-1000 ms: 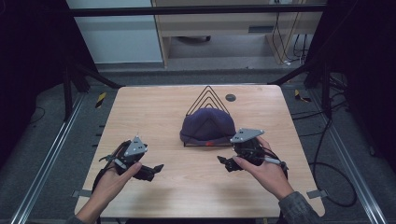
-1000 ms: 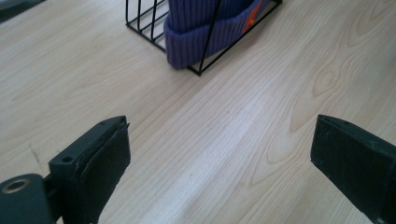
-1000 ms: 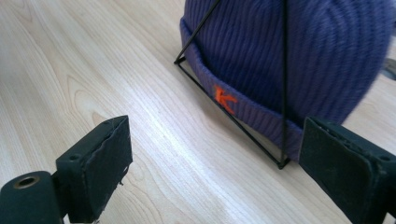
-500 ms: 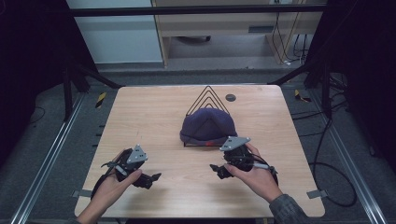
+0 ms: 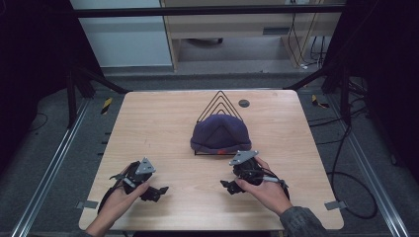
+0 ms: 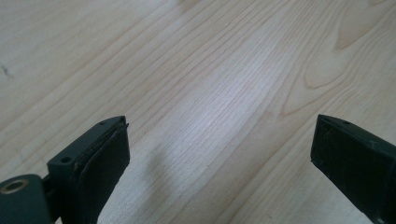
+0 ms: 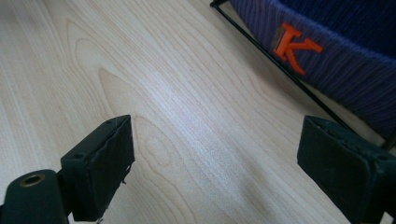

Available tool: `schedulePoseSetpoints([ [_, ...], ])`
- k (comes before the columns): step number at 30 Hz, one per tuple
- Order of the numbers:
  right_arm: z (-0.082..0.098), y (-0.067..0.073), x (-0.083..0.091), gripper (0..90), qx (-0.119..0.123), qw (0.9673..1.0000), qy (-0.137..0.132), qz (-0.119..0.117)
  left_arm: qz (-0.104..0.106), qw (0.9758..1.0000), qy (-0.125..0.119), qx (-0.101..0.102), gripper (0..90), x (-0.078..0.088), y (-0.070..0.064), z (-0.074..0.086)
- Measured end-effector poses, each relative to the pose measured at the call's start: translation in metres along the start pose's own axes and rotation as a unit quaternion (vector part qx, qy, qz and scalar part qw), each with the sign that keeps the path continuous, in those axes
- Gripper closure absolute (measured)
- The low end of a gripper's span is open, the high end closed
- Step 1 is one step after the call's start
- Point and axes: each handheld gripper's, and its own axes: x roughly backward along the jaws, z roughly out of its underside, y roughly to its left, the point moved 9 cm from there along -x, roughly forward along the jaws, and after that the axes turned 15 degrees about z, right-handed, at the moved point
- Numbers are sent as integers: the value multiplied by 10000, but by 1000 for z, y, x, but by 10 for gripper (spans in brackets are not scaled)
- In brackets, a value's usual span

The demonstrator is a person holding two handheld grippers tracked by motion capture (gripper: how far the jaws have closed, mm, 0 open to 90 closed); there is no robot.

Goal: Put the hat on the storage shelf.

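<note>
Your left gripper (image 5: 157, 190) sits low over the near-left part of the wooden table (image 5: 148, 128), jaws spread wide with nothing between them. In the left gripper view it's just bare wood grain (image 6: 210, 93) between the two black pads, plus a soft shadow under the left one. Your left hand (image 5: 116, 202) wraps the body from below, with the grey three-cornered plate (image 5: 145, 166) on top.

Your right gripper (image 5: 228, 186) is the same deal: jaws apart, holding nothing, hovering close over the near-right part of the table. Your right hand (image 5: 264, 190) comes in from the bottom, with a camo-looking sleeve (image 5: 301, 224) at the edge.

Just beyond the right gripper is a purple knit beanie (image 5: 220, 133) draped over a black wire rack (image 5: 219, 100), whose triangular loops poke up behind it. In the right gripper view the beanie's cuff (image 7: 336, 60) is at upper right with an orange "K" (image 7: 294, 49) stitched on it, and the rack's base wire (image 7: 280, 65) runs along the wood right beneath. Neither gripper touches the beanie.

Farther back there's a small dark round disc (image 5: 243, 103) near the far edge of the table.
</note>
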Motion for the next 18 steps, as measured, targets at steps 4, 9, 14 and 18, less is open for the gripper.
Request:
schedulePoseSetpoints([
  [4,4,2,-8,105,-37,10000,52,-22,-60,9998,12,169,41,-5,10,7],
  [9,9,6,-18,105,-164,9999,53,-16,-135,9992,-28,381,42,-7,22,14],
  [14,17,8,-29,101,-175,9997,170,35,-155,9991,-57,380,30,-8,27,16],
  [18,21,10,-32,97,-207,9996,207,58,-159,9992,-96,354,16,-9,29,16],
])
